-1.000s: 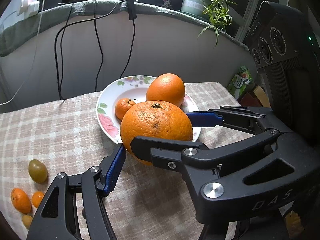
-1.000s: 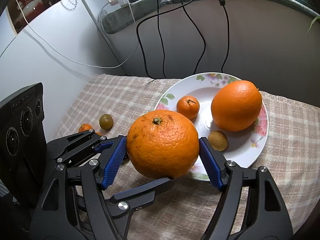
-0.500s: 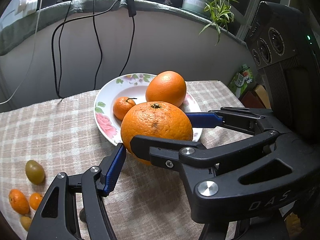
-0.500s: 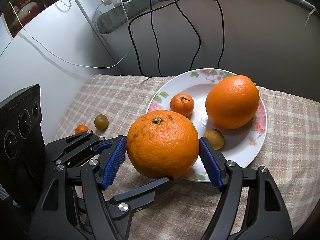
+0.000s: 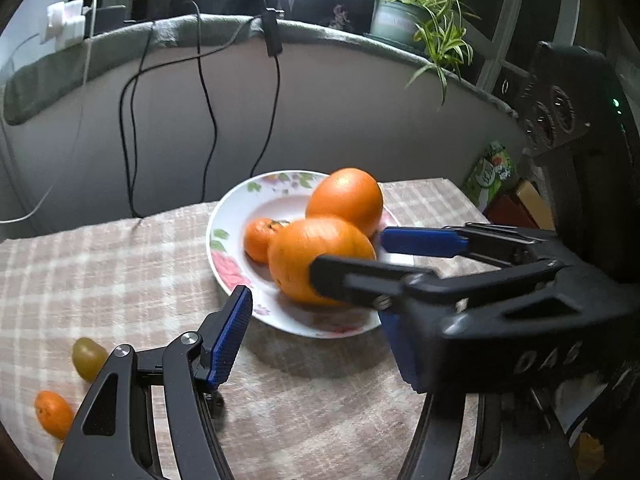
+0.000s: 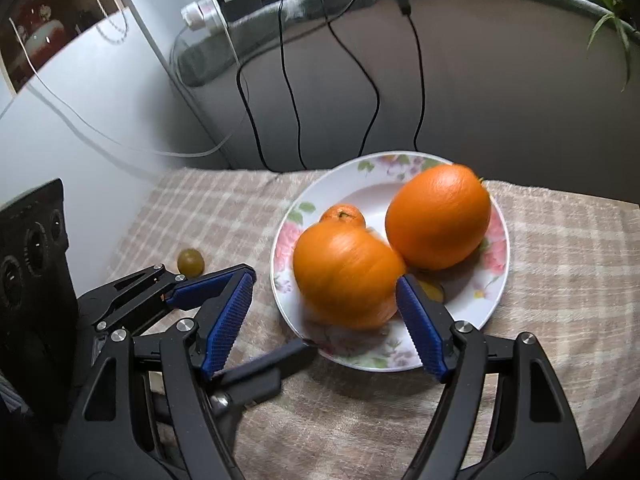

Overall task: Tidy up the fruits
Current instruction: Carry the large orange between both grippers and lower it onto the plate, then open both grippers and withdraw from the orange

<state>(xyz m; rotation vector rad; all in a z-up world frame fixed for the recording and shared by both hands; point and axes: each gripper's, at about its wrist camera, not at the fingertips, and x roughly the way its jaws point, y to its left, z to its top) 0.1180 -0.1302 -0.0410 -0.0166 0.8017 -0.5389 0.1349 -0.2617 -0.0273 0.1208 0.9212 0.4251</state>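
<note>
Both the right gripper (image 6: 324,312) and left gripper (image 5: 316,328) stand with fingers spread wide, gripping nothing, while the blurred big orange (image 6: 346,276), perhaps just touching the right one's blue pad, sits in the floral plate (image 6: 400,356) with a second orange (image 6: 438,216) and one mandarin (image 6: 344,216).

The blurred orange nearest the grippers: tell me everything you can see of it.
The large orange is round with a dimpled, glossy peel, smeared by motion blur. It sits on the near side of the floral plate, against the second large orange and in front of the small mandarin. The right gripper has its jaws spread wide; one blue pad is right by the fruit, the other clear of it.
</note>
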